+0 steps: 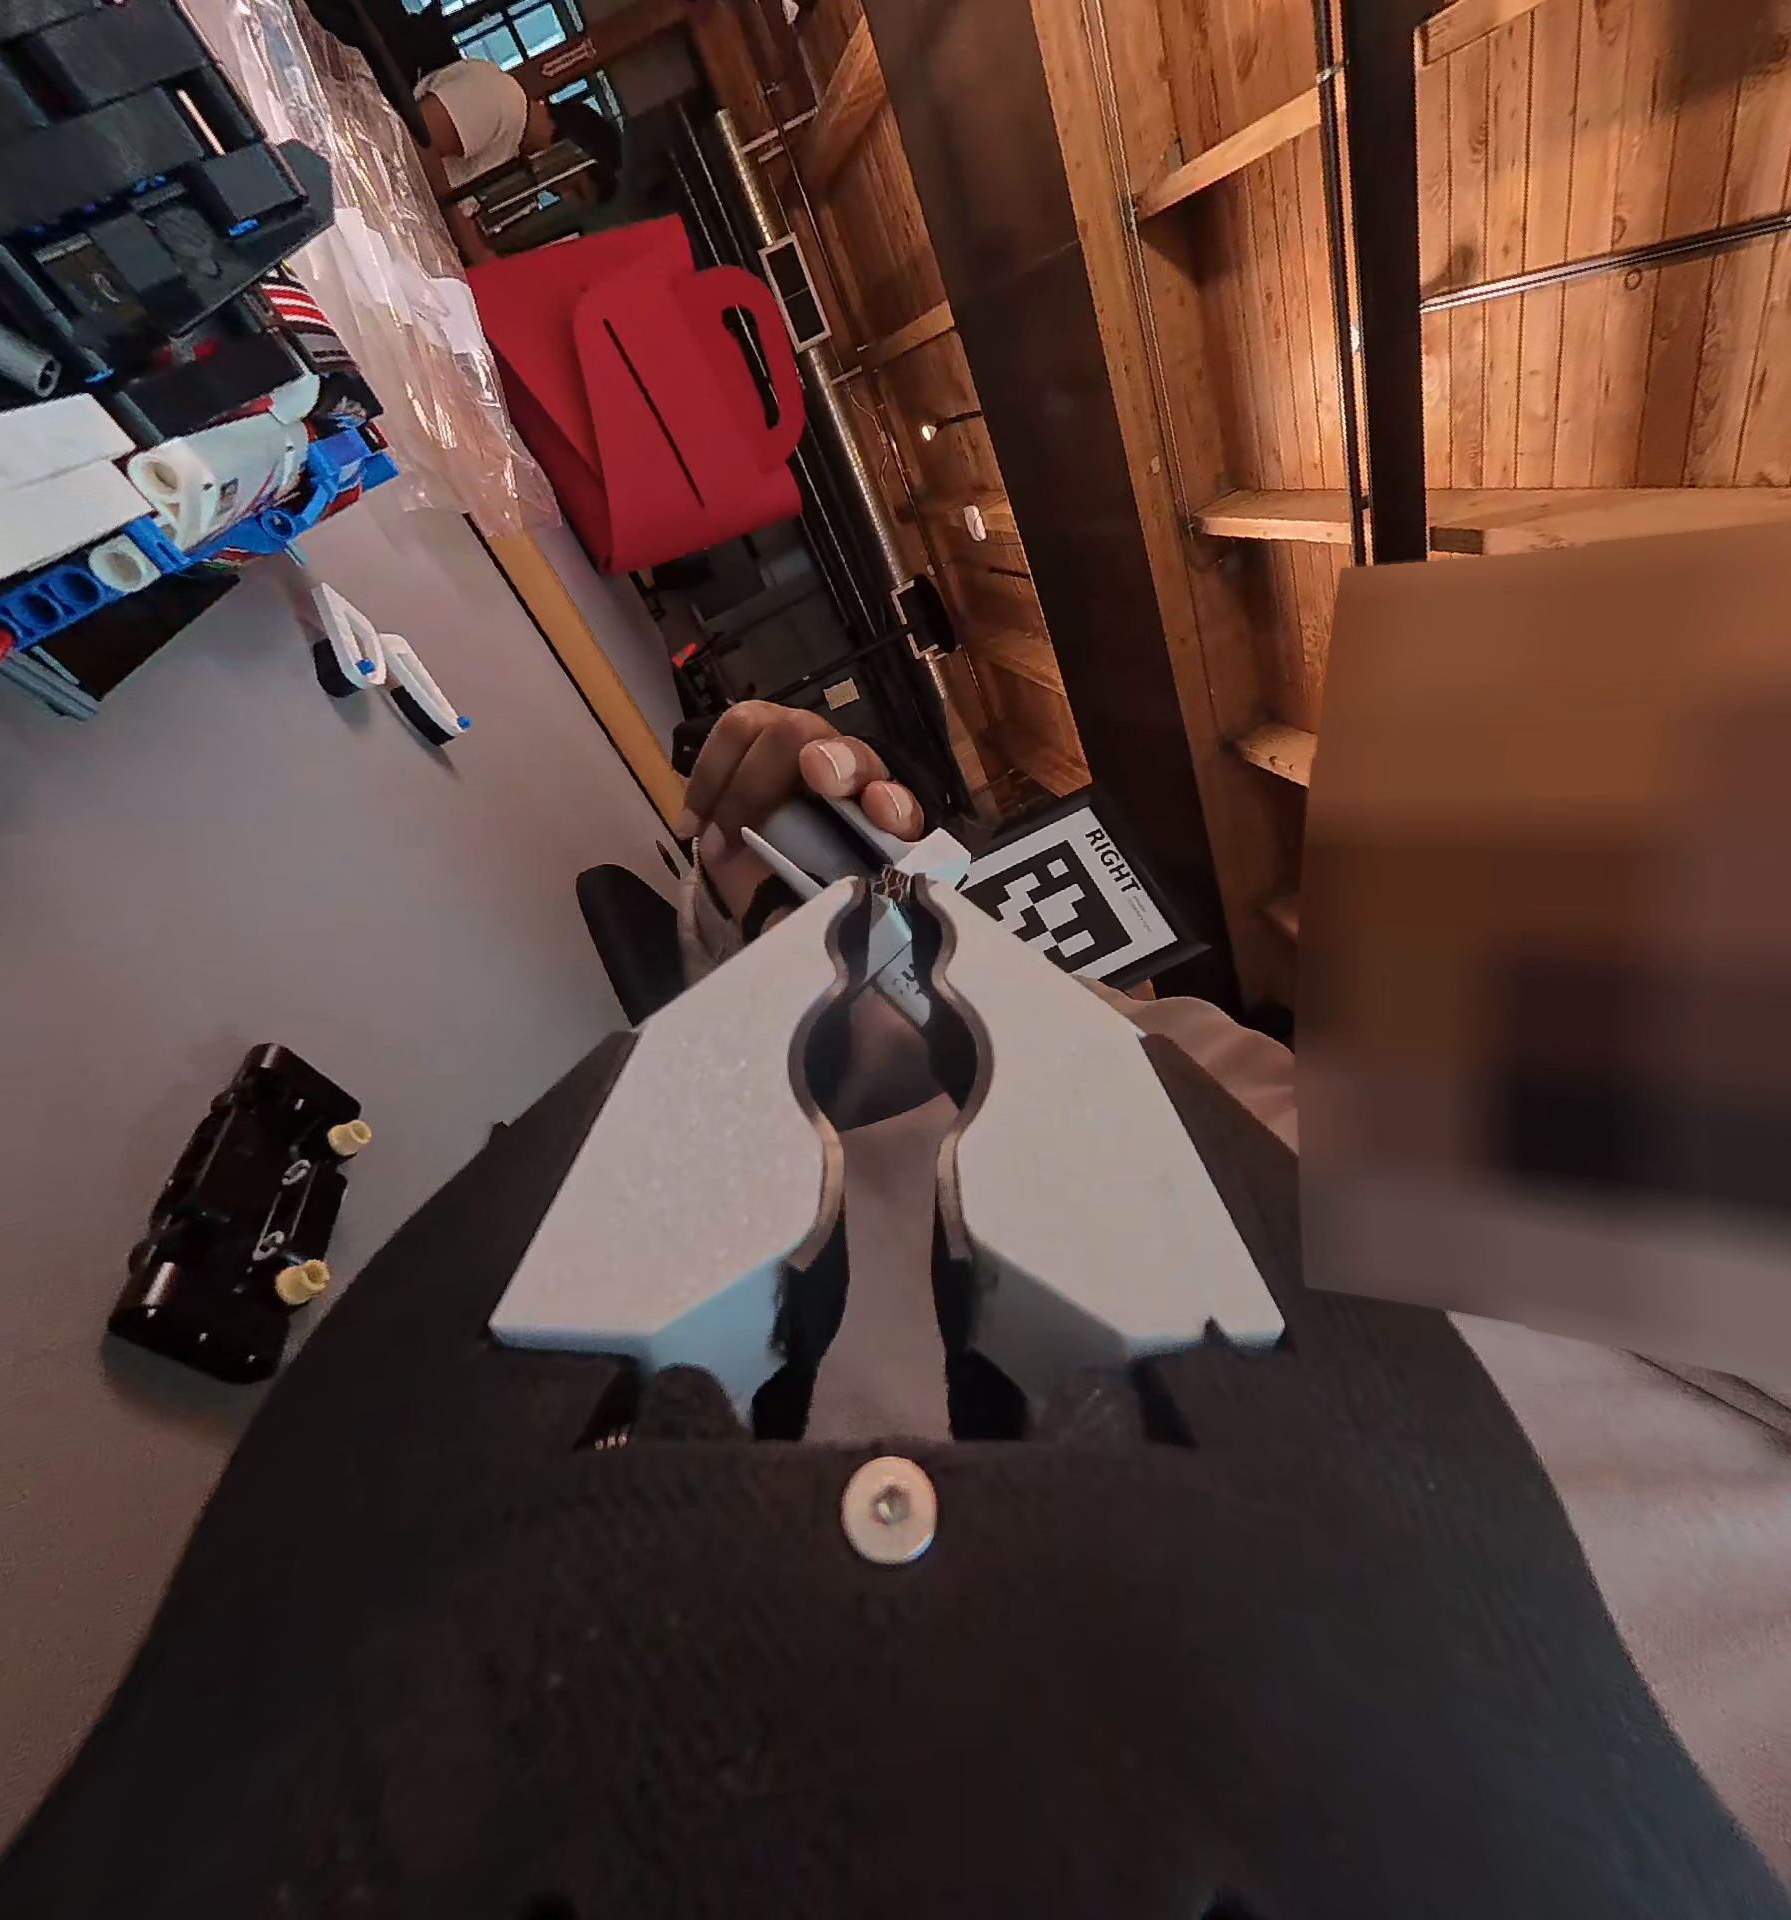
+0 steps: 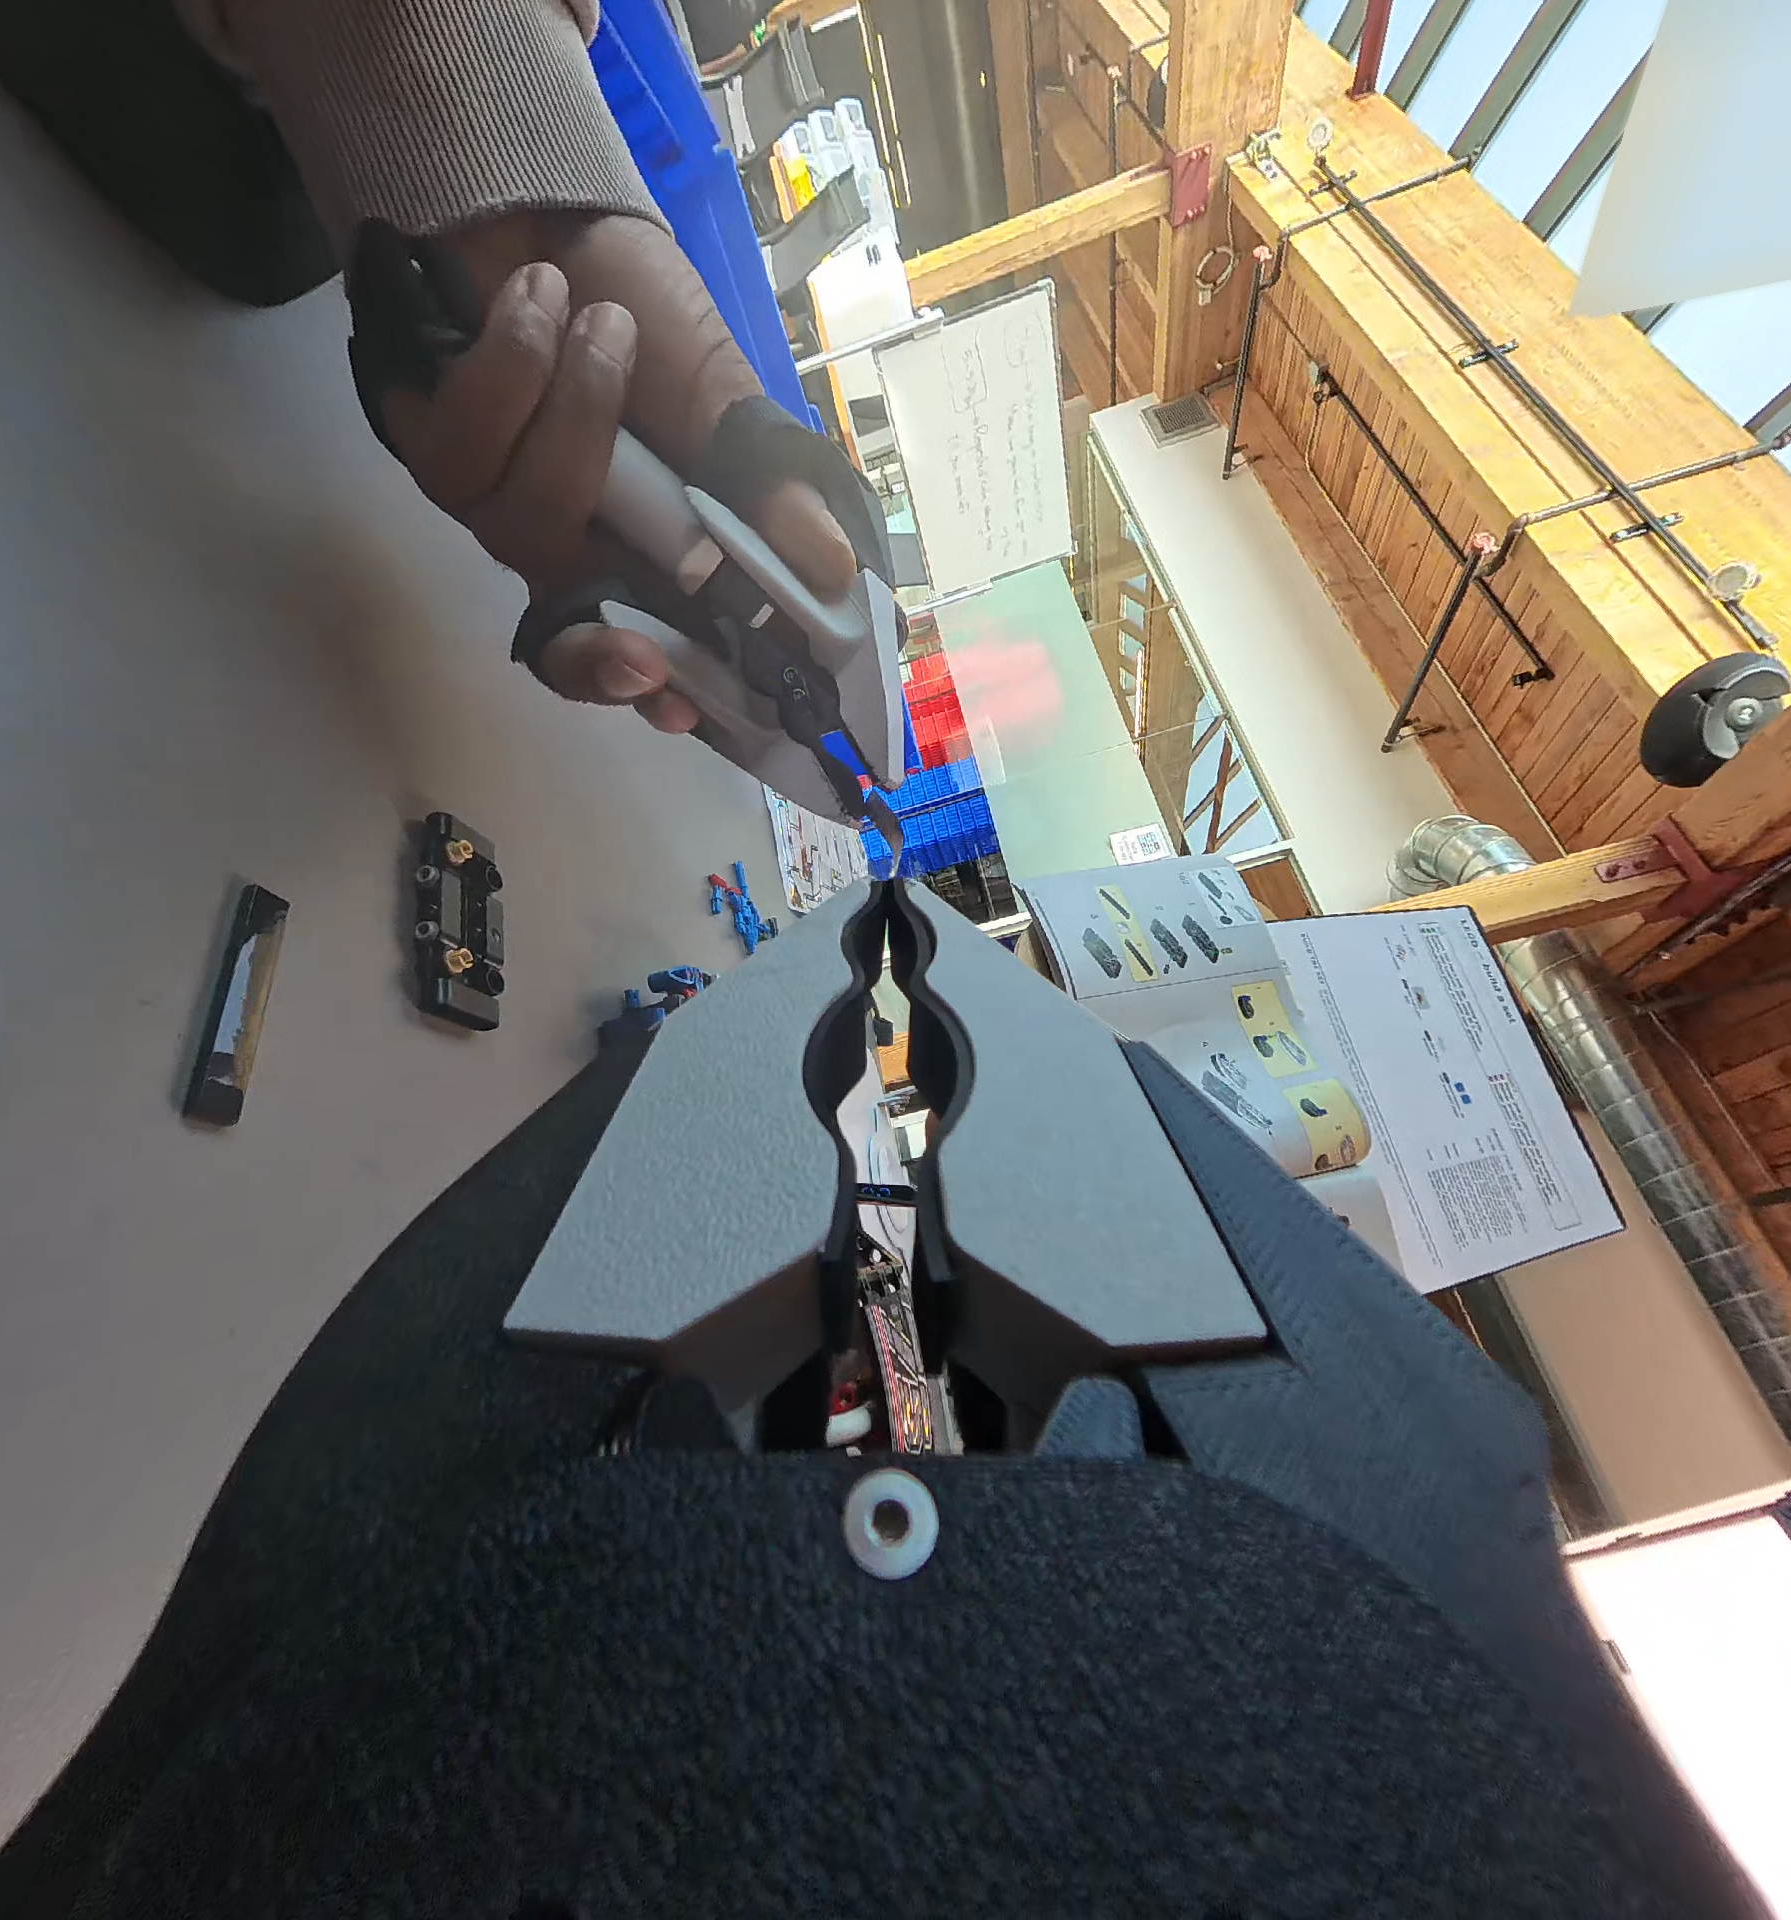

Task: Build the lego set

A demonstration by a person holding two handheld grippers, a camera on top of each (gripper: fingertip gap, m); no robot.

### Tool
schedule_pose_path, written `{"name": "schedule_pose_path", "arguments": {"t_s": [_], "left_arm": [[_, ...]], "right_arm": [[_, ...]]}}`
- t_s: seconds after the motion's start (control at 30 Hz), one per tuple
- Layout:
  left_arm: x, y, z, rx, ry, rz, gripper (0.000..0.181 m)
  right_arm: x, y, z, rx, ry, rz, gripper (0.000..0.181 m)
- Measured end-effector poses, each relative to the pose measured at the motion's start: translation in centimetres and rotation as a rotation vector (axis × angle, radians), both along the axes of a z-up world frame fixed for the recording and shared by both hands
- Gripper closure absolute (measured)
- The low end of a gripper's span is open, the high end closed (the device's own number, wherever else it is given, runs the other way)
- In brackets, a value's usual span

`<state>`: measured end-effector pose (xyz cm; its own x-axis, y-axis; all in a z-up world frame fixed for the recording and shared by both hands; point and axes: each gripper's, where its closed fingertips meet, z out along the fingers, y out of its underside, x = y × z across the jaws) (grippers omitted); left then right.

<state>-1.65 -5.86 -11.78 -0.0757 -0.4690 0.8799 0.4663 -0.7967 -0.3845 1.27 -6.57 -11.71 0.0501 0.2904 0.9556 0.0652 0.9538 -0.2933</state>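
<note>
My left gripper [image 1: 896, 886] is shut on a small flat piece, white and black between its fingers [image 1: 910, 971]. In the right wrist view that gripper [image 2: 875, 805], held by a hand, shows blue [image 2: 837, 750] between its fingers, and a thin dark strip [image 2: 884, 831] sticks out of its tip. My right gripper [image 2: 887, 891] is shut, and its tips pinch the end of that strip. In the left wrist view the right gripper [image 1: 875, 862] meets my left one tip to tip, above the grey table [image 1: 247, 883]. A black assembly with tan pins [image 1: 236, 1216] lies on the table and also shows in the right wrist view [image 2: 460, 920].
A large blue, white and black model [image 1: 91, 468] stands at the far left, with small white and black parts [image 1: 382, 665] near it. A black bar [image 2: 236, 1003], blue pins [image 2: 740, 909], an open instruction booklet [image 2: 1182, 997] and a printed sheet [image 2: 1442, 1091] are on the table. Less than 4 cm separates the two grippers' tips.
</note>
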Motion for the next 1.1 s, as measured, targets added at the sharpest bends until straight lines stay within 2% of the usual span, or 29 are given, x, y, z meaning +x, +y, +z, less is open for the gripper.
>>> {"name": "schedule_pose_path", "arguments": {"t_s": [0.03, 0.57, 0.67, 0.87, 1.1], "left_arm": [[0.0, 0.0, 0.0, -0.001, 0.003, 0.001, 0.178], [-0.1, 0.0, -0.1, 0.030, 0.040, 0.016, 0.181], [0.0, -0.1, 0.0, 0.058, 0.069, 0.020, 0.181], [0.6, -0.5, -0.5, 0.138, 0.183, 0.020, 0.181], [0.8, -0.5, -1.1, 0.125, 0.206, 0.001, 0.181]], "right_arm": [[0.0, 0.0, 0.0, 0.003, -0.001, -0.001, 0.181], [0.0, 0.1, -0.5, 0.037, -0.023, -0.009, 0.180], [0.1, 0.0, -0.7, 0.022, -0.032, 0.002, 0.173], [0.1, -0.4, -1.1, -0.097, -0.089, 0.048, 0.145], [0.4, 0.0, -1.3, -0.067, -0.117, 0.033, 0.138]]}}
